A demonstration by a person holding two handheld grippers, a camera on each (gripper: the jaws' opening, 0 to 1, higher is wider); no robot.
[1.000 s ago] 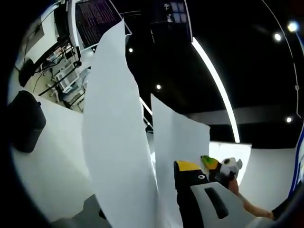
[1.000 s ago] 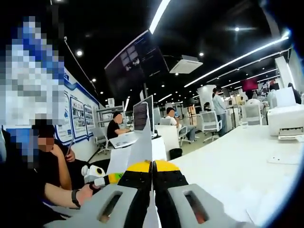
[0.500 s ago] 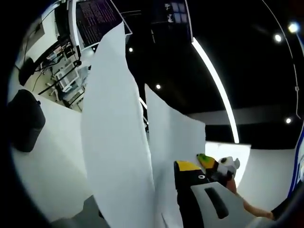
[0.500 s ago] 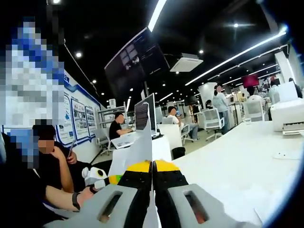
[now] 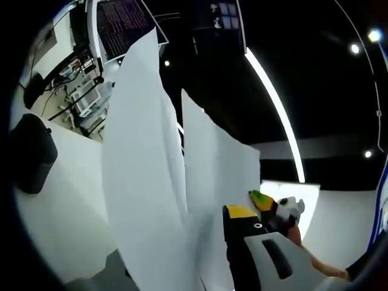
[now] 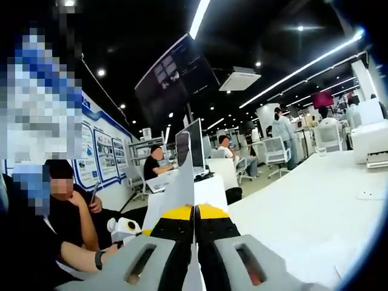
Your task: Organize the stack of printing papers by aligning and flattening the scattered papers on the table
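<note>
Papers (image 5: 145,182) lifted upright off counter (image 6: 291,212); right gripper (image 6: 194,213) clamped on edge; left gripper (image 5: 233,221) state unclear. Next: tap edges square, lay flat.

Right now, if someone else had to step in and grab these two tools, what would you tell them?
Right hand-held gripper: shut on the papers, held upright on edge.
Left hand-held gripper: appears clamped on the same papers, though its grip is partly hidden.
The sheets stand raised above the white table, fanned apart and curved.
Done: papers gathered up.
Left: square the edges, lay the stack flat.
</note>
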